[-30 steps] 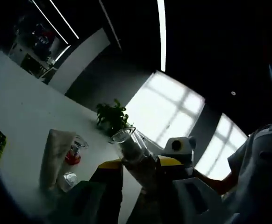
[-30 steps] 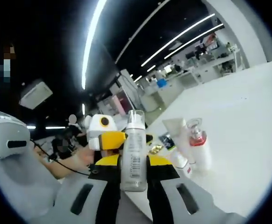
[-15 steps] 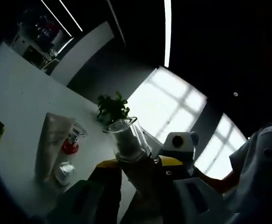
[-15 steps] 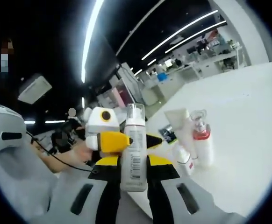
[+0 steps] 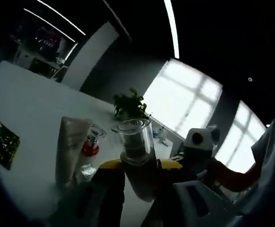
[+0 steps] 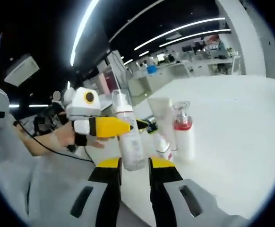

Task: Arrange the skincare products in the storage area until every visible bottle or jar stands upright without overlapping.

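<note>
- Step in hand, my read: clear-capped bottle is held up off the table, w/ both grippers at it; not yet set among the others.
- Right gripper: jaws clamped on the bottle's lower body; it tilts a bit in this view.
- Left gripper: its jaws sit either side of the same bottle, seen cap-end on. Looks closed on it, but dim, so can't tell for sure. It also shows in the right gripper view, yellow jaw tip against the bottle just under the cap.
- Group already standing near the table's front edge: red-collared pump bottle, white tube behind it, small bottle in front. All upright, close together.
- Next, judged: one gripper lets go, the other lowers the bottle base-first onto bare table beside the group, clear of the pump top. Risk: tipping on release, knocking neighbours.
- Surface: plain white table; a printed sachet lies flat towards the left edge.
- Room: dark ceiling w/ strip lights, big windows, potted plant at the far edge, desks in the distance.
</note>
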Available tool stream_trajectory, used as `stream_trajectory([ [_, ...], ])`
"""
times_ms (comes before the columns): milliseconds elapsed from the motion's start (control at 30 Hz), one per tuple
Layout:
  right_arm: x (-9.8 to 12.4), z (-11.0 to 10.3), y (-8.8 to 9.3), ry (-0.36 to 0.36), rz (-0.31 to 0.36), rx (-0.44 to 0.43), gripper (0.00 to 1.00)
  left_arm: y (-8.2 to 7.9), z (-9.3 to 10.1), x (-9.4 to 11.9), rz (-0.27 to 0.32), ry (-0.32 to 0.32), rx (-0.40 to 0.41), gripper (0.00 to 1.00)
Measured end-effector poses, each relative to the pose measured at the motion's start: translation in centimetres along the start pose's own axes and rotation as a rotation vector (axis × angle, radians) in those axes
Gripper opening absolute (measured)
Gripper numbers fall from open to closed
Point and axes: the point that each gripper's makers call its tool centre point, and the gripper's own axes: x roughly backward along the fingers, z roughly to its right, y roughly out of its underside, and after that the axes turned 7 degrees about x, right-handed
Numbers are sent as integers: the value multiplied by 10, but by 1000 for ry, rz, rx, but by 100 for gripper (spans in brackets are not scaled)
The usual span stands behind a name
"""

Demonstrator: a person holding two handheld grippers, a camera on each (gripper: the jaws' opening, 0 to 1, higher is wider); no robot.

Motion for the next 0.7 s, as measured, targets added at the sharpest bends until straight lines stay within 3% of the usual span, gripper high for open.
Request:
stream_trajectory([
  [167,18,18,-22,96,92,-41,20,11,-12,-2,-58,-89,-135,22],
  [267,19,15,-32,97,121,-48,20,21,-13,-4,-118,-115,-231,22],
  [400,6,4,-42,86,135,-27,23,33,-6,-10,-159,-111,-308,22],
  [500,-10,-5,-41,75,121,2,25,41,-14,-9,-217,-167,-419,22],
  [567,-16,-6,-40,81,114,12,26,46,-15,-9,-238,-169,-475,22],
  [700,-31,-6,-35,96,83,41,28,52,-6,-12,-242,-157,-479,22],
])
